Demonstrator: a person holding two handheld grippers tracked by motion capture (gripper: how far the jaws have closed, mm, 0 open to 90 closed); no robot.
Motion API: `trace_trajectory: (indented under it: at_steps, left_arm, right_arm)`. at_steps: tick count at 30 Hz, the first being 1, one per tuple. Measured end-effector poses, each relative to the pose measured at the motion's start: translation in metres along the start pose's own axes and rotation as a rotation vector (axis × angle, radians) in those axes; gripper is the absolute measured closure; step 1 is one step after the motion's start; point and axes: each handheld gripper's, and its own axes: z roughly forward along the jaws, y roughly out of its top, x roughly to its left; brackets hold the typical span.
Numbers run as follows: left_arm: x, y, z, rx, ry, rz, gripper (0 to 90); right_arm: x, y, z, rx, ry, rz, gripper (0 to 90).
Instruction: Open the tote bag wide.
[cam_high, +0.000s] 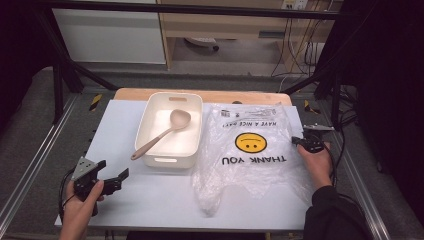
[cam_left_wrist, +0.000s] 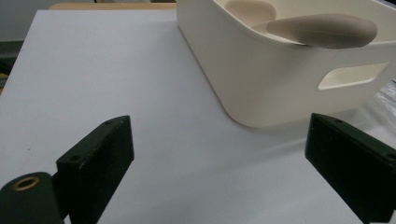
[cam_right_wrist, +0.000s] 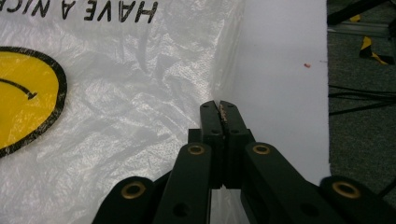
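Observation:
A clear plastic bag (cam_high: 235, 172) printed with a yellow smiley face and "THANK YOU" lies flat on the right half of the white table top. My right gripper (cam_high: 296, 141) is at the bag's right edge, its jaws pressed together on that edge (cam_right_wrist: 220, 105) of the crinkled bag (cam_right_wrist: 116, 107). A cream tub (cam_high: 150, 120) stands left of the bag, and a beige spoon (cam_high: 160, 135) leans over its near rim. Held low at the near left, my left gripper (cam_high: 112, 177) is open and empty. It faces the tub (cam_left_wrist: 261, 79) and the spoon's handle (cam_left_wrist: 322, 30), with bare table between its jaws (cam_left_wrist: 222, 135).
The white table top (cam_high: 120, 200) has bare surface at the near left, in front of the tub. Its right edge (cam_right_wrist: 322, 93) runs close to my right gripper, with dark floor and cables beyond. Black frame bars stand at both sides and across the back.

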Motion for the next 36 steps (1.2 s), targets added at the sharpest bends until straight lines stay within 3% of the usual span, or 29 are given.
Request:
trace_trajectory:
  at_steps: [9,13,16,22,26,33,36]
  left_arm:
    - [-0.001,0.000,0.002,0.005,-0.002,0.003,7.8]
    - [-0.001,0.000,0.002,0.007,-0.003,0.003,7.8]
    - [0.000,0.000,0.002,0.008,-0.004,0.003,7.8]
    - [-0.001,0.000,0.001,0.002,-0.003,0.002,7.8]
    - [-0.001,0.000,0.001,0.002,-0.001,0.000,7.8]
    - [-0.001,0.000,0.000,-0.002,0.006,0.002,7.8]
    - [-0.001,0.001,-0.002,-0.008,0.002,-0.002,7.7]
  right_arm:
    - [-0.012,0.005,0.011,-0.043,-0.066,0.136,90.0]
    - [-0.013,0.009,0.012,-0.050,-0.087,0.138,90.0]
    - [-0.012,0.008,0.010,-0.042,-0.074,0.128,89.0]
    - [-0.004,0.006,-0.003,-0.068,-0.067,0.115,55.4]
    - [0.009,0.002,-0.021,-0.093,-0.080,0.073,35.9]
    - [0.042,-0.005,-0.056,-0.145,-0.077,-0.027,19.4]
    - [0.060,-0.010,-0.070,-0.162,-0.046,-0.057,16.3]
